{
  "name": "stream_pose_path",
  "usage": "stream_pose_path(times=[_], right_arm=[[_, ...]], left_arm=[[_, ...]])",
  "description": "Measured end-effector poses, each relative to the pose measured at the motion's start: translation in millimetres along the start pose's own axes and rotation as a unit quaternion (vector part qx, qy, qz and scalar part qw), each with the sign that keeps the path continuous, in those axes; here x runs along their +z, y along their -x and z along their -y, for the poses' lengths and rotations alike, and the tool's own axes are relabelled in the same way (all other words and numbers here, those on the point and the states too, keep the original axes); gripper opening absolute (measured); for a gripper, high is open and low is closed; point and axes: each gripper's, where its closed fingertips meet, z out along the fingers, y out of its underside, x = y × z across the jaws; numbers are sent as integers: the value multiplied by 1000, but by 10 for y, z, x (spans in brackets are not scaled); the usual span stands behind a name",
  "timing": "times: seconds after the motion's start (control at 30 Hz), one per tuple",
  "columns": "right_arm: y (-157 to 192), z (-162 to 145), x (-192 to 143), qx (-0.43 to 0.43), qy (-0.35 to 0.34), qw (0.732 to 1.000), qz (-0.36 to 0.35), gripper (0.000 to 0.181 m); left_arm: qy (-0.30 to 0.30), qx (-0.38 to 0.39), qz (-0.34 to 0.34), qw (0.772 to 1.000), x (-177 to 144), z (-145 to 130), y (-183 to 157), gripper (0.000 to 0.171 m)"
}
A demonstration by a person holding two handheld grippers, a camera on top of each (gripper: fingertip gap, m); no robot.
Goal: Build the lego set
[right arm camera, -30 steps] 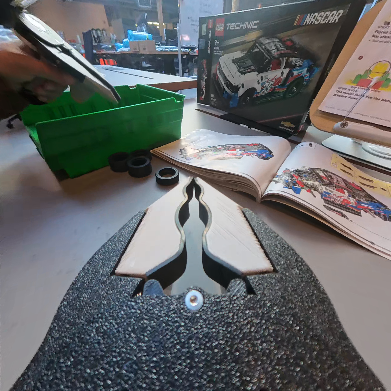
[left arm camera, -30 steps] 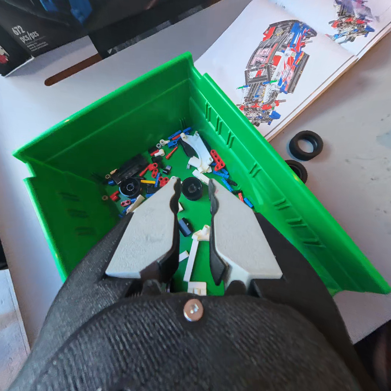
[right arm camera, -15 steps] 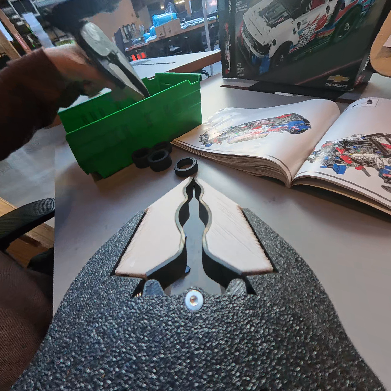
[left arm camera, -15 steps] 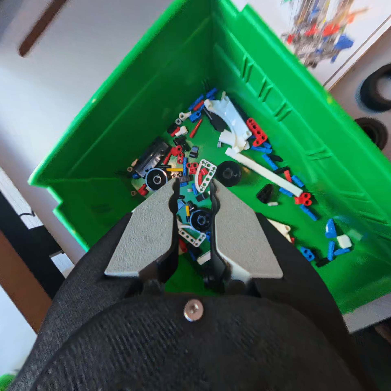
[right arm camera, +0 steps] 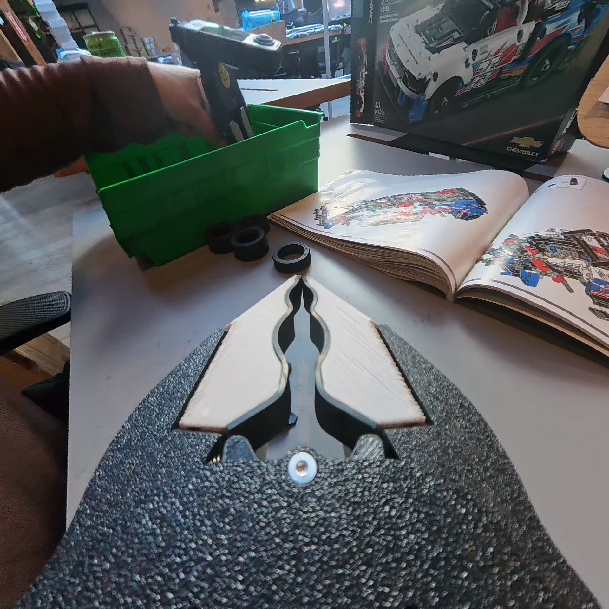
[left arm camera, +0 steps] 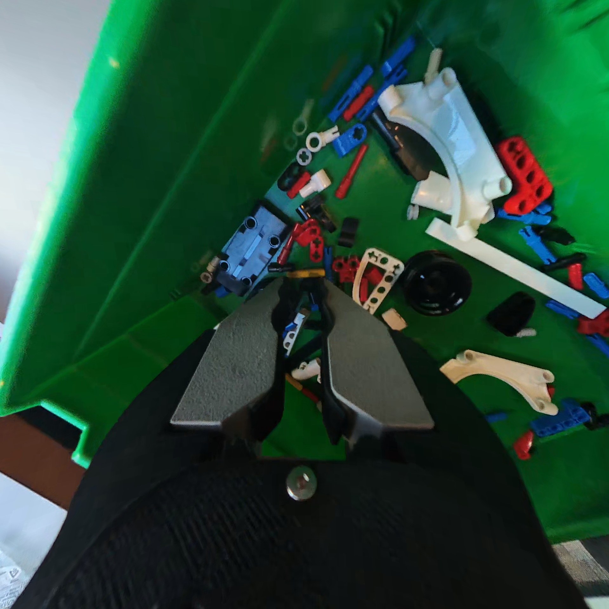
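Left gripper (left arm camera: 301, 285): lowered inside the green bin (left arm camera: 184, 138), jaws spread a little with nothing gripped, tips over a cluster of small pins beside a yellow axle (left arm camera: 304, 273). A hand (right arm camera: 178, 99) in a brown sleeve holds it.

Bin contents, loose Lego pieces:
- 1 black wheel hub (left arm camera: 436, 283), just right of the jaw tips.
- 1 white perforated frame piece (left arm camera: 377, 280), between hub and tips.
- 1 dark blue-grey block with round holes (left arm camera: 252, 250), against the left wall.
- 1 large white curved arch panel (left arm camera: 451, 145), far side, touching a red holed beam (left arm camera: 524, 179).
- 1 long white flat strip (left arm camera: 514, 267).
- 1 smaller cream curved piece (left arm camera: 501, 375), near side.
- Assorted red, blue and black pins, scattered.

Right gripper (right arm camera: 301, 280): low over the grey bench (right arm camera: 461, 412), jaws pressed together at the tips, empty.

Bench items: 3 black tyres (right arm camera: 248, 244) bunched against the bin's side, 1 black tyre (right arm camera: 291, 257) apart, just ahead of the right tips; open instruction booklet (right arm camera: 428, 224) to the right; set box (right arm camera: 478, 75) standing behind it.
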Motion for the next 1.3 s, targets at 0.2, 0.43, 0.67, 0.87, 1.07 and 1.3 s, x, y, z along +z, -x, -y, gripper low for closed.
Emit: stream_pose_path(times=[0.2, 0.43, 0.67, 0.87, 1.07, 1.3], right_arm=[[-5, -12, 12, 15, 5, 1000, 12, 0], [-9, -1, 2, 17, 1, 1000, 11, 0], [-8, -2, 4, 17, 1, 1000, 12, 0], [0, -5, 6, 15, 2, 1000, 12, 0], [11, -8, 10, 11, 4, 1000, 13, 0], [30, -15, 17, 4, 7, 1000, 13, 0]], left_arm=[[9, 11, 11, 1000, -35, -59, 51, 16], [14, 41, -8, 999, -37, -23, 20, 17], [41, 60, -21, 997, 31, -77, -39, 20], [37, 48, -27, 998, 41, -65, -30, 12], [36, 45, -31, 998, 41, -45, -38, 12], [19, 50, -7, 999, -133, -55, -16, 12]])
